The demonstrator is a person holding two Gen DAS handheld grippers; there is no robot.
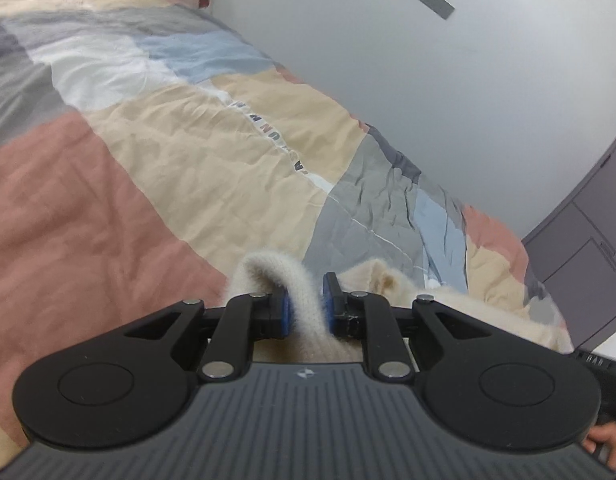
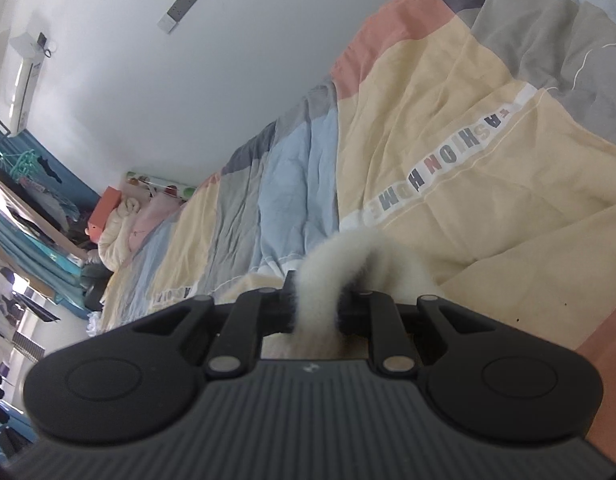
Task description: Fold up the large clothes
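Mid-fold carry: left gripper (image 1: 305, 306) and right gripper (image 2: 314, 306) each pinch a bunched edge of the fuzzy cream garment (image 1: 295, 300) just over the patchwork quilt (image 1: 147, 160) on the bed; next, probably lay it flat, then let go evenly.

A fuzzy cream knit garment (image 1: 303, 304) bunches between the blue rubbery pads (image 1: 285, 312) of the left gripper (image 1: 305, 306), whose matt black plastic body carries dull metal pins; beyond the fingers lies a crumpled cotton-like patchwork quilt (image 1: 167, 152).
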